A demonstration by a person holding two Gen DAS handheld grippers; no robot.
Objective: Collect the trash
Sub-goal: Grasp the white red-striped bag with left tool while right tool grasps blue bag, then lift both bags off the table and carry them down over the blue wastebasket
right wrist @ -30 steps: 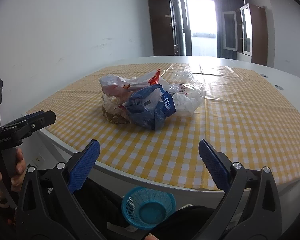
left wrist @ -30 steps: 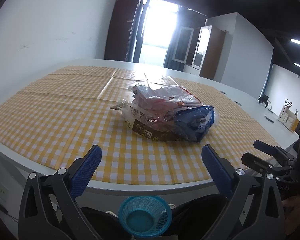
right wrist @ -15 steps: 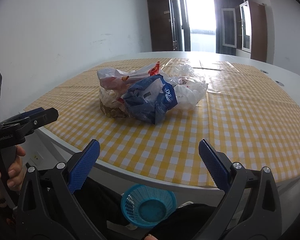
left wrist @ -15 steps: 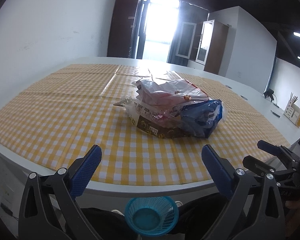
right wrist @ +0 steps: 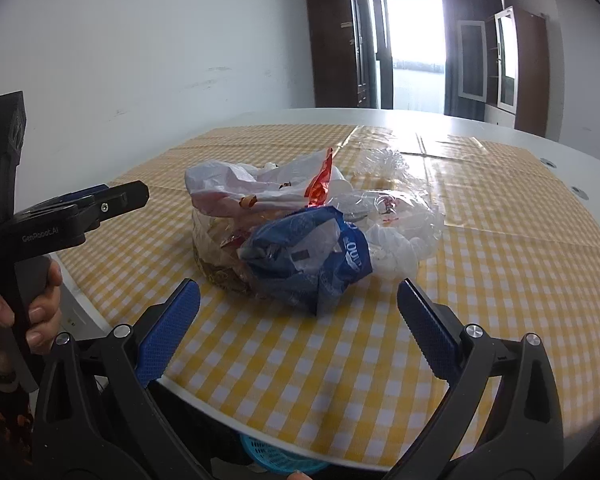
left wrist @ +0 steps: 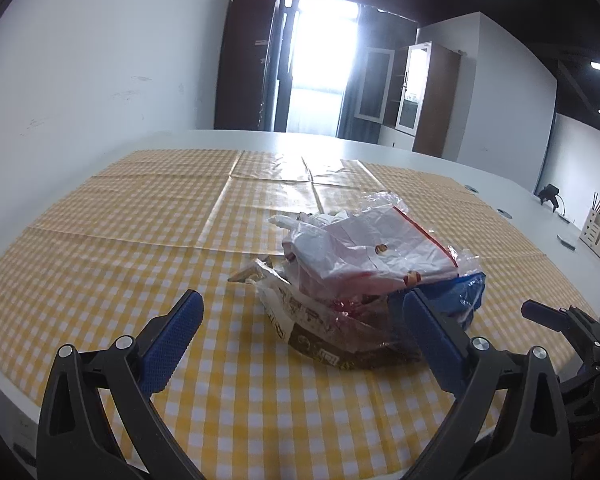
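Trash pile of crumpled white, clear and blue plastic bags (left wrist: 364, 280) lies on the yellow-checked tablecloth (left wrist: 140, 248), just ahead of both spread-apart grippers (left (left wrist: 300, 336), right (right wrist: 298, 316)), untouched.

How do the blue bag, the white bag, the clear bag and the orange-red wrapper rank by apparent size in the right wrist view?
1. blue bag, nearest the camera, so possibly flattered
2. white bag and clear bag, too alike to separate
3. orange-red wrapper
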